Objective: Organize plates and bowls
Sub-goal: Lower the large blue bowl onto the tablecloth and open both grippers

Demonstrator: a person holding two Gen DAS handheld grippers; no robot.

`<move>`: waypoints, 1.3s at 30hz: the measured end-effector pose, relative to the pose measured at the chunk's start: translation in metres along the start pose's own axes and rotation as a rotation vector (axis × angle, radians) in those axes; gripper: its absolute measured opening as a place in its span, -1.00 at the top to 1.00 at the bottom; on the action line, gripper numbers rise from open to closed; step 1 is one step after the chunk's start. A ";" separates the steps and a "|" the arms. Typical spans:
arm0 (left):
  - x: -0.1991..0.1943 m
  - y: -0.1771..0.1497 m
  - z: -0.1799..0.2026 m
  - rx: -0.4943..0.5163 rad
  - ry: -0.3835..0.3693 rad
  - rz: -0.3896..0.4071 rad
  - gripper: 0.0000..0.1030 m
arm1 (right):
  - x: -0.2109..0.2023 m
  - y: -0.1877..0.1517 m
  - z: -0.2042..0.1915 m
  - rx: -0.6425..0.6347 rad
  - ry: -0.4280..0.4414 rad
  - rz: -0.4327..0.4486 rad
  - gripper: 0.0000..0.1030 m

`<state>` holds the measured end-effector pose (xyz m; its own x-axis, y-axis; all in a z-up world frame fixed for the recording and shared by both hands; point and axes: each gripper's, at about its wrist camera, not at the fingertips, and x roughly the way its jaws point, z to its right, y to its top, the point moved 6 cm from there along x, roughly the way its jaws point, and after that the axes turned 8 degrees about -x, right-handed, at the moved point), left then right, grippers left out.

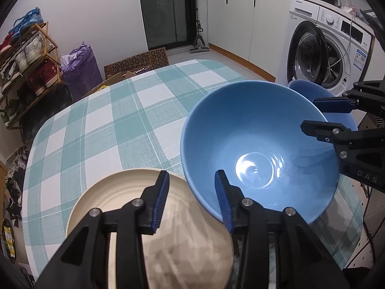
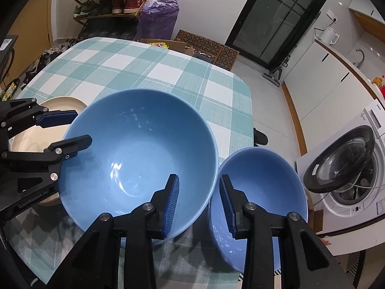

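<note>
A large blue bowl [image 1: 259,144] [image 2: 137,154] sits on the checked tablecloth [image 1: 115,120] [image 2: 144,72]. A smaller blue bowl [image 2: 259,192] [image 1: 312,91] sits right beside it, near the table's right edge. A cream plate [image 1: 149,216] [image 2: 36,134] lies to the left of the large bowl. My left gripper [image 1: 192,202] [image 2: 67,130] is open, its jaws straddling the large bowl's left rim above the plate. My right gripper [image 2: 199,204] [image 1: 322,115] is open, its jaws straddling the large bowl's right rim, between the two bowls.
A washing machine [image 1: 332,55] [image 2: 349,168] with its door open stands right of the table. A shoe rack [image 1: 26,60] and a purple bag [image 2: 158,16] stand beyond the far-left side. Cardboard boxes [image 2: 209,48] lie on the floor behind the table.
</note>
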<state>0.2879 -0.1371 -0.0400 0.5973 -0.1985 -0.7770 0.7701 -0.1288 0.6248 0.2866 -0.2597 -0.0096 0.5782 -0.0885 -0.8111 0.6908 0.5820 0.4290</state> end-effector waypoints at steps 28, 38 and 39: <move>-0.033 0.015 -0.007 -0.073 -0.073 0.055 -0.69 | -0.026 0.002 0.010 0.058 0.129 0.117 -0.67; -0.056 0.030 0.005 -0.074 -0.125 0.084 -0.92 | -0.054 -0.003 0.031 0.142 0.167 0.186 -0.96; -0.058 0.031 0.007 -0.072 -0.124 0.085 -0.93 | -0.056 -0.005 0.035 0.151 0.163 0.190 -0.96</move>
<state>0.2763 -0.1361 0.0248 0.6319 -0.3245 -0.7038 0.7350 -0.0371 0.6770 0.2659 -0.2855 0.0478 0.6342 0.1488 -0.7587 0.6409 0.4477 0.6236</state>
